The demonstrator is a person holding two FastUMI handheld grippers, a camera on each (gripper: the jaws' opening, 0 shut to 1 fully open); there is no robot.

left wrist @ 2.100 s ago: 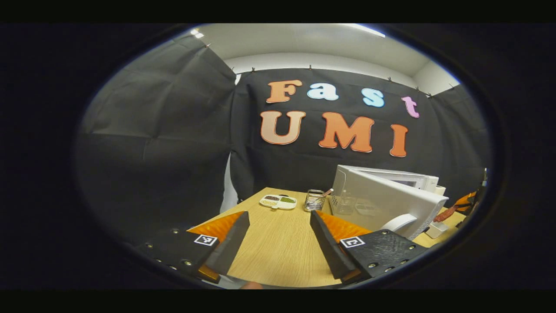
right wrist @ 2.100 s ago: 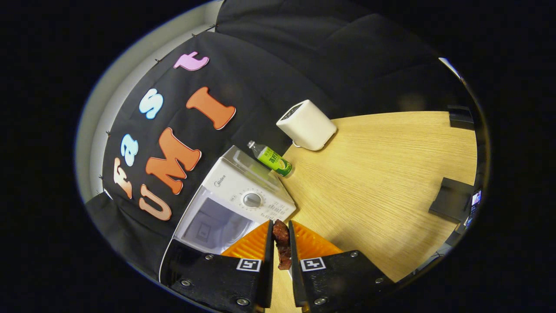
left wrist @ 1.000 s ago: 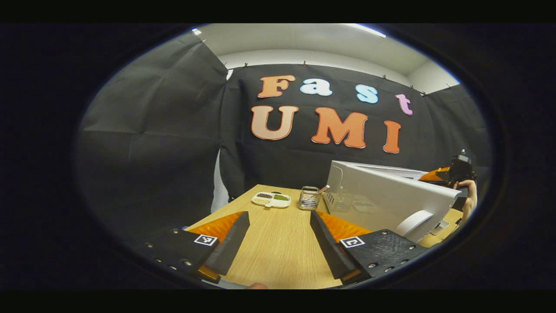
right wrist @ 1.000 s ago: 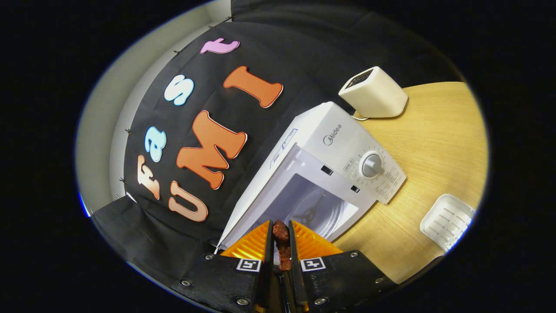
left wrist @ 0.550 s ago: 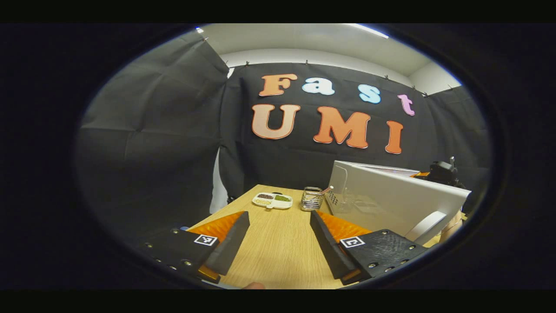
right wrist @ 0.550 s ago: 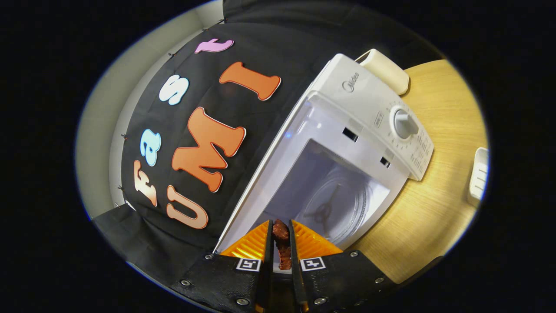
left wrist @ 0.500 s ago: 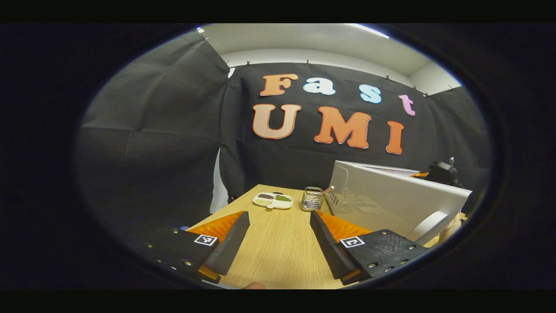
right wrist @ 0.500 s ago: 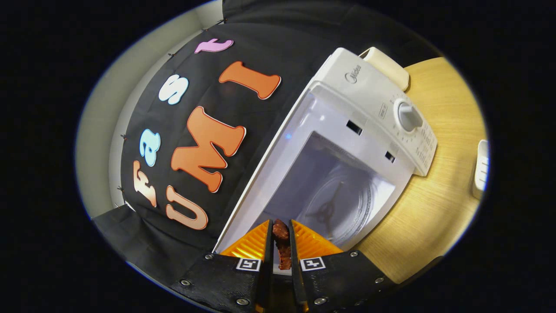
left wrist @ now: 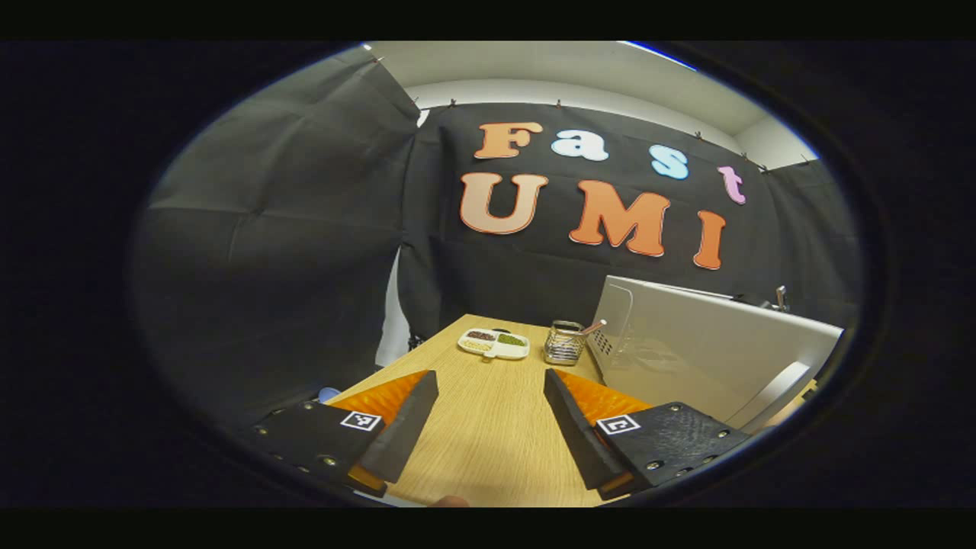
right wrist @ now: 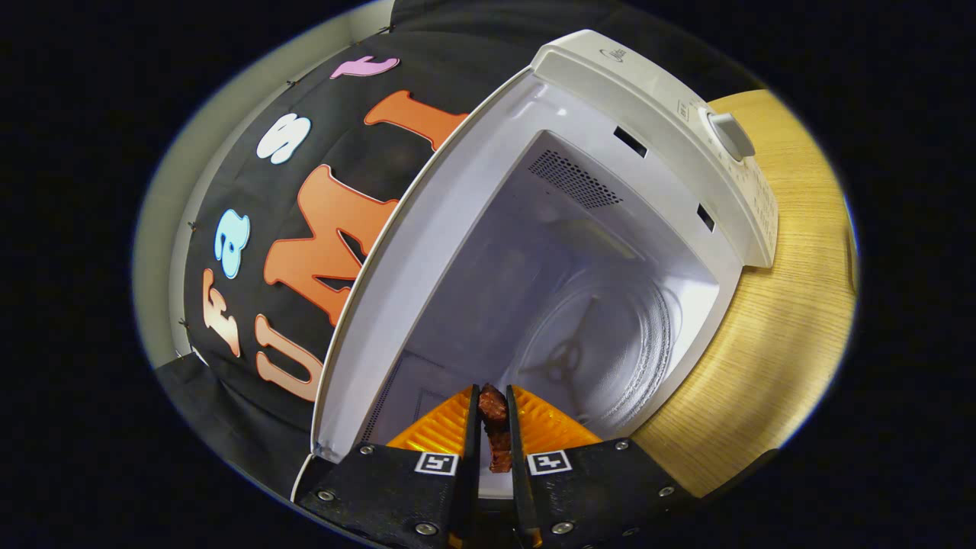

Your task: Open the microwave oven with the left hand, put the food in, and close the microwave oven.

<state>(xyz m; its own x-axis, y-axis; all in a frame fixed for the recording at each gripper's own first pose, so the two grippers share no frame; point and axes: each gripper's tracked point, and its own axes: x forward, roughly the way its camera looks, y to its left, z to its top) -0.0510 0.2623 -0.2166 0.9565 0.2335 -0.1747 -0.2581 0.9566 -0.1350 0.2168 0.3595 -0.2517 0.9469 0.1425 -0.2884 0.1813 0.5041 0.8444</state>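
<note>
The white microwave (right wrist: 656, 99) stands with its door swung wide, and its cavity and glass turntable (right wrist: 602, 358) face the right gripper view. My right gripper (right wrist: 492, 400) is shut on a dark red piece of food (right wrist: 494, 427) and sits at the mouth of the cavity, tilted. In the left gripper view my left gripper (left wrist: 488, 389) hangs open over the wooden table (left wrist: 488, 435), holding nothing. The open microwave door (left wrist: 709, 358) with its curved handle (left wrist: 770, 389) stands just to its right.
At the table's far end sit a white divided dish (left wrist: 494, 343) with bits of food and a wire cup (left wrist: 566, 343) holding a utensil. The control knob (right wrist: 728, 136) is on the microwave's front panel. Bare tabletop (right wrist: 770, 343) lies beside the microwave.
My right gripper with the food has moved much closer to the open microwave, up to its mouth. My left gripper has shifted slightly and stayed open; the door is unmoved.
</note>
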